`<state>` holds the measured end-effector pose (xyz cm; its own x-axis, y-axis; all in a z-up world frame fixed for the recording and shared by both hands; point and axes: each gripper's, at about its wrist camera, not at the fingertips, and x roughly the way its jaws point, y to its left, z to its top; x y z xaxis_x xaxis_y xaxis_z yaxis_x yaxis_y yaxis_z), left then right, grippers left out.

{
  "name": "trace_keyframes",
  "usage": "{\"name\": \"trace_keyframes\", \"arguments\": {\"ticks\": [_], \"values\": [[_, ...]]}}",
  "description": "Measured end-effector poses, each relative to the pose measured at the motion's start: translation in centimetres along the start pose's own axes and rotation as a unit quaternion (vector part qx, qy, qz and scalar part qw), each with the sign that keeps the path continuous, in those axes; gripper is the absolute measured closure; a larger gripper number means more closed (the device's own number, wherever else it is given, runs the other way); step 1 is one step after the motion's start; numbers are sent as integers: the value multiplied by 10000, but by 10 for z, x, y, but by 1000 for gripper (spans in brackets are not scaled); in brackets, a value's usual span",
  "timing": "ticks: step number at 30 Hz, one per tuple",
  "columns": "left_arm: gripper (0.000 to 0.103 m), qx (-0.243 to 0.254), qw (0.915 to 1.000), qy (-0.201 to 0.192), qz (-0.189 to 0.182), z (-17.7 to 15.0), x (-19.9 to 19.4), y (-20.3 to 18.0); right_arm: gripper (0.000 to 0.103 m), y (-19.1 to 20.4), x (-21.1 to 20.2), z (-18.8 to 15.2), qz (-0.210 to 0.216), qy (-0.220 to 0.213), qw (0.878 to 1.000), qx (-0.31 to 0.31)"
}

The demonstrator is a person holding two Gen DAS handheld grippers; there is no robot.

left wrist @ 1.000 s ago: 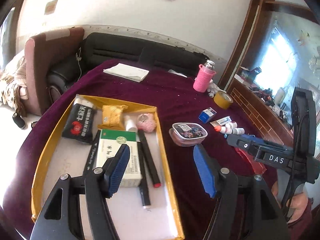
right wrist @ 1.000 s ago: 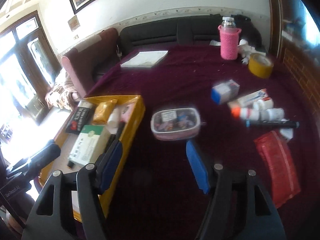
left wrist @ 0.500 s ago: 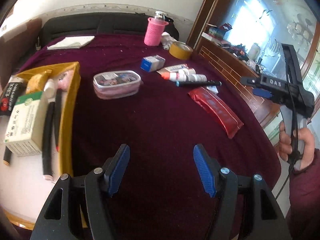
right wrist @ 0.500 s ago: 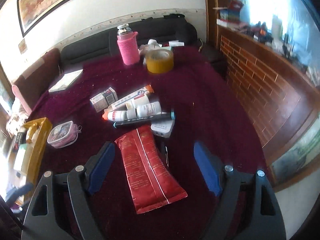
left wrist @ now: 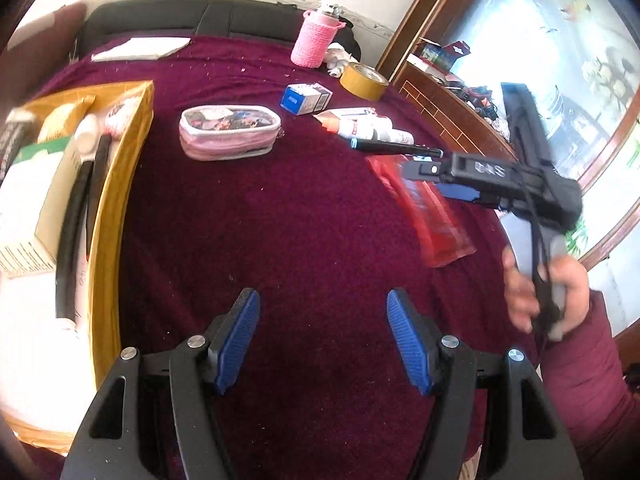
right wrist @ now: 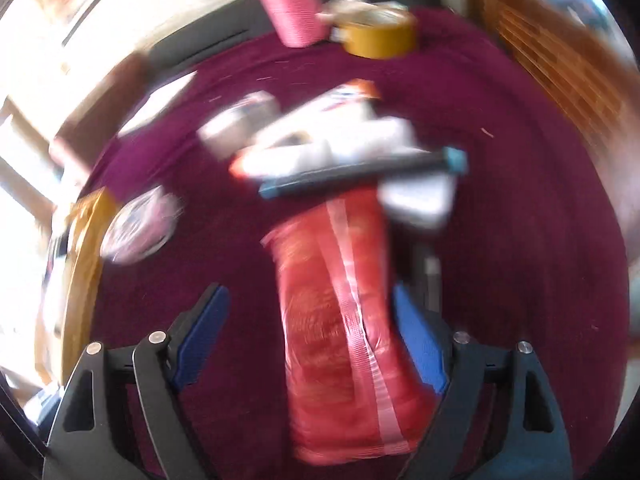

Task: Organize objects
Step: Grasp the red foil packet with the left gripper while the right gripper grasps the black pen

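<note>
Round desk [left wrist: 304, 208] under deep maroon cloth, speckled with crumbs. Black sofa [left wrist: 200, 16] behind the far rim, brick ledge [left wrist: 448, 108] and bright window [left wrist: 540, 40] off to the right. Left gripper [left wrist: 323, 338] released, jaws apart over bare cloth; yellow tray [left wrist: 108, 208] just left of them, pink pouch [left wrist: 229, 132] ahead. Right gripper [right wrist: 310, 340] with jaws just opened wider, straddling the red packet [right wrist: 340, 320], left pad clear of it, contact at the right pad too blurred to tell; black pen [right wrist: 360, 174] beyond.

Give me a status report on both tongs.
Left tongs open over bare cloth. Right tongs open, just widened, straddling the red packet, not gripping. Black marker lies across the packet's far end.
</note>
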<state>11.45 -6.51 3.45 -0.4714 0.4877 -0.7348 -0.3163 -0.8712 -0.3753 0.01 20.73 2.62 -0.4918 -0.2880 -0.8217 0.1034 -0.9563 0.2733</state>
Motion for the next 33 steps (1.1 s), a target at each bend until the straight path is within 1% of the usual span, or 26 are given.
{"name": "trace_keyframes", "arguments": {"ticks": [1,3,4,5,6,7,9,11,13,16,19,20,21,22,23,24,25,26,28,29,31,33], "values": [[43,-28,10000,23,-26,-1,1,1,19,14,1,-4,381,107,9989,-254],[43,-46,9999,81,-61,-2,2,3,19,31,1,-11,1262,399,9904,-402],[43,-46,9999,88,-63,-3,3,3,19,37,-4,-12,1464,419,9873,-445],[43,-40,9999,89,-69,-4,3,3,19,39,-11,-12,1381,264,9888,-496],[43,-35,9999,87,-85,-4,2,4,19,38,-20,-10,1182,57,9916,-530],[43,-31,9999,87,-104,-5,2,4,19,34,-28,-6,897,-134,9946,-510],[43,-20,9999,72,-145,-5,1,5,19,19,-37,1,309,-344,9985,-294],[43,7,9999,48,-165,-4,0,5,19,1,-43,6,-298,-445,9985,-85],[43,65,9998,43,-194,-3,0,4,19,-16,-42,8,-946,-382,9948,17],[43,138,9996,24,-225,-1,0,0,19,-32,-39,2,-1343,-304,9904,104],[43,202,9996,40,-181,0,1,-1,19,-36,-31,-1,-1657,-189,9860,54],[43,213,9997,57,-144,2,1,-1,22,-30,-28,-2,-1784,-119,9839,-10],[43,202,9997,61,-132,4,1,-1,27,-30,-22,-4,-1890,-62,9819,-71],[43,200,9997,47,-125,6,1,-1,45,-30,-19,-7,-1939,-25,9810,-119],[43,224,9997,30,-90,9,1,-2,72,-31,-14,-9,-1939,32,9809,-138],[43,295,9996,25,1,14,1,-4,83,-32,-8,-11,-1912,135,9814,-119],[43,405,9991,28,112,19,3,-8,89,-35,-3,-13,-1861,236,9822,-59],[43,561,9982,38,229,24,5,-13,90,-35,-5,-13,-1810,107,9834,-21],[43,938,9942,129,502,34,16,-25,90,-37,-8,-16,-1715,73,9851,32],[43,1180,9908,195,627,40,25,-33,90,-39,-8,-16,-1641,60,9864,73],[43,1580,9844,432,645,46,45,-45,90,-42,-12,-19,-1524,38,9882,116],[43,1804,9797,722,503,51,71,-52,90,-47,-14,-20,-1398,18,9900,190]]}}
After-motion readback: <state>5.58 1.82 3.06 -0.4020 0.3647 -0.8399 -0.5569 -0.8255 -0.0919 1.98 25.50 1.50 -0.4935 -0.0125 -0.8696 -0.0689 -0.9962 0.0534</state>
